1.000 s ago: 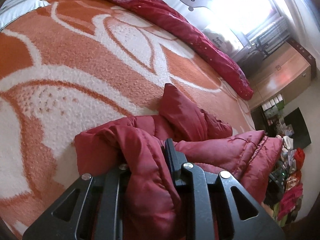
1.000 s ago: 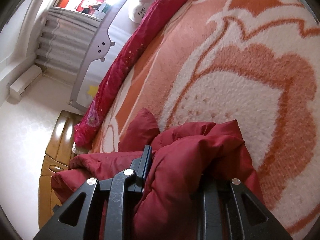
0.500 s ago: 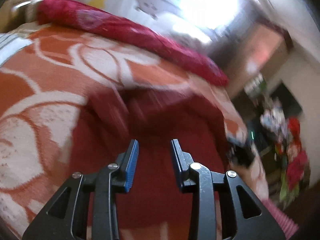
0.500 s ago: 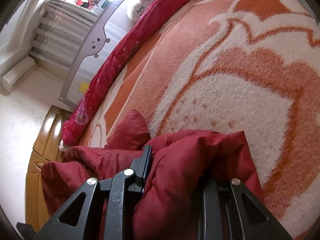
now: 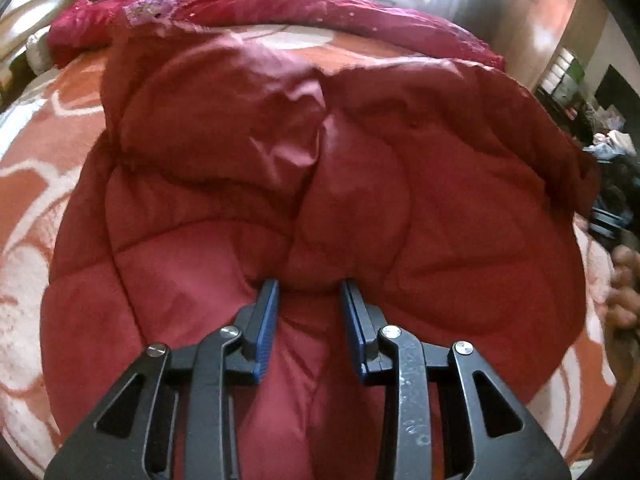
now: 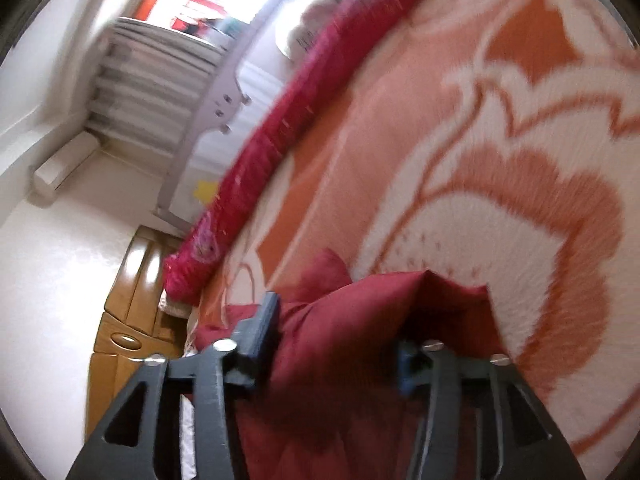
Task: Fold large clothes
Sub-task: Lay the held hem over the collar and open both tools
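A big dark red quilted jacket [image 5: 320, 184] lies spread on the bed and fills the left wrist view. My left gripper [image 5: 310, 292] is open, its blue-padded fingertips [image 5: 269, 304] resting on the jacket's near part with a small fold of fabric between them, not pinched. In the blurred right wrist view, my right gripper [image 6: 340, 336] has its jaws spread wide around a thick bunch of the same jacket [image 6: 360, 340]. I cannot tell whether that bunch is still held.
The bed carries an orange and white floral blanket [image 6: 500, 140]. A long red bolster [image 6: 304, 100] lies along its far edge by a grey bed rail [image 6: 216, 92]. A wooden nightstand [image 6: 124, 320] stands beside the bed. A hand [image 5: 622, 296] shows at the right edge.
My left gripper let go of the jacket and opened, and the jacket now lies spread flat. My right gripper's jaws have widened around the bunch, and its view has swung and blurred.
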